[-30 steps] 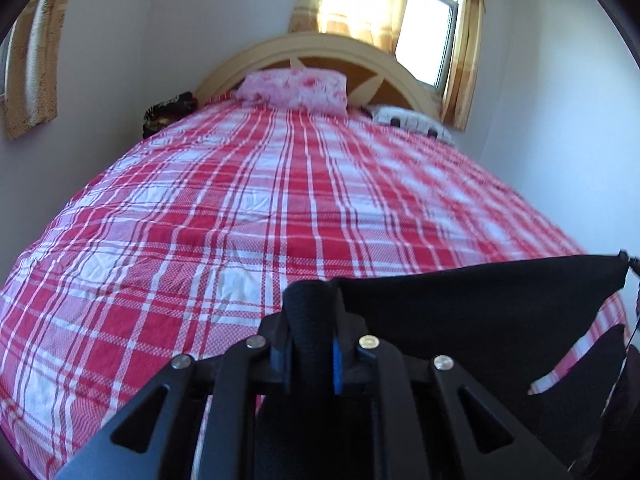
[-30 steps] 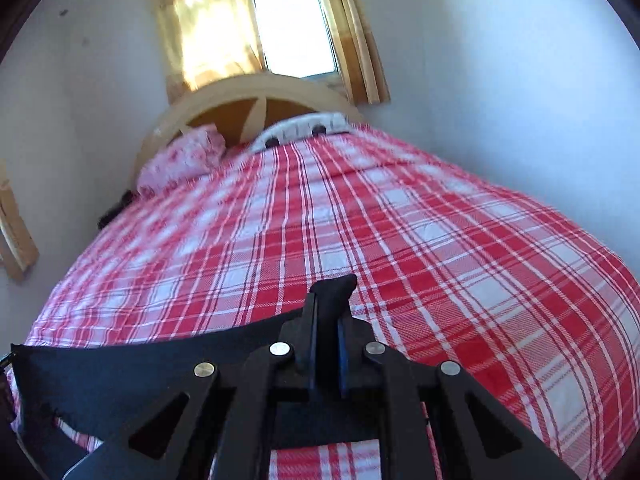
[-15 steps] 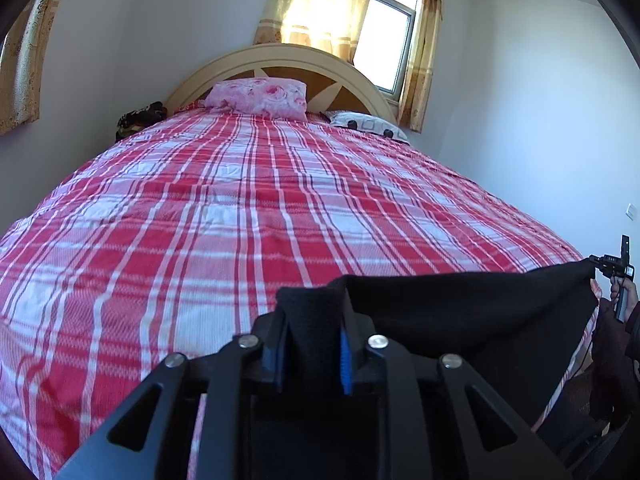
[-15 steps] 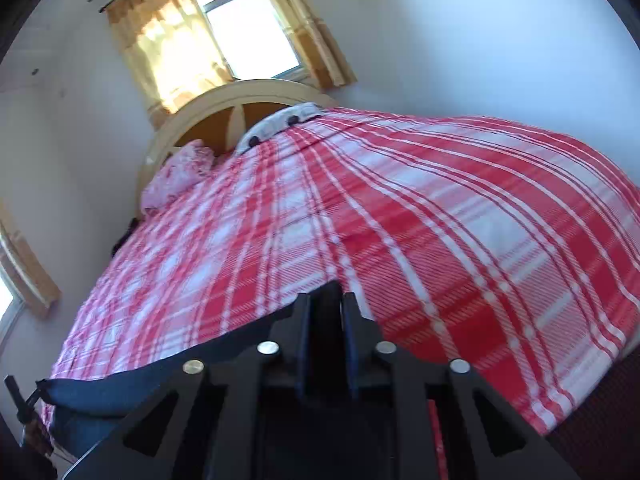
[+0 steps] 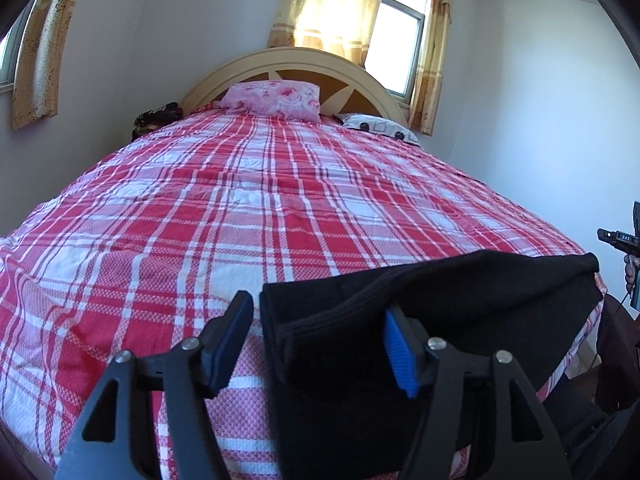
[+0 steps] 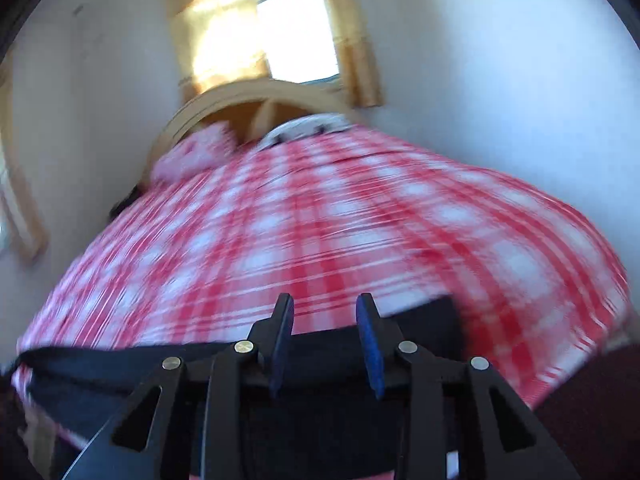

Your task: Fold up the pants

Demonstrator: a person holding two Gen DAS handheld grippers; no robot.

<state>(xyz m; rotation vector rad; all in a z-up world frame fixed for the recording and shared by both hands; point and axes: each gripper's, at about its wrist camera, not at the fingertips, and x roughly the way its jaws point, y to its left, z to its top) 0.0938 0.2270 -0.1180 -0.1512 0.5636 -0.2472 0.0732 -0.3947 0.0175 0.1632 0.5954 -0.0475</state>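
The black pants (image 5: 460,304) lie across the near edge of the red plaid bed (image 5: 260,208), their waistband end folded in thick layers. My left gripper (image 5: 318,336) is open, its fingers either side of the pants' left end, not clamping it. In the right wrist view, which is motion-blurred, the pants (image 6: 120,372) stretch as a dark band along the bed's (image 6: 340,220) near edge. My right gripper (image 6: 325,340) is open just above that band, holding nothing.
A pink pillow (image 5: 274,98) and a white patterned pillow (image 5: 380,128) lie by the arched headboard (image 5: 296,62). A dark bundle (image 5: 156,118) sits at the bed's far left corner. White walls flank the bed. The right gripper's body (image 5: 624,240) shows at the right edge.
Both grippers were shut on the pants' ends and have now opened, letting the pants drop onto the bed's near edge. The right gripper is moving fast, blurring its view.
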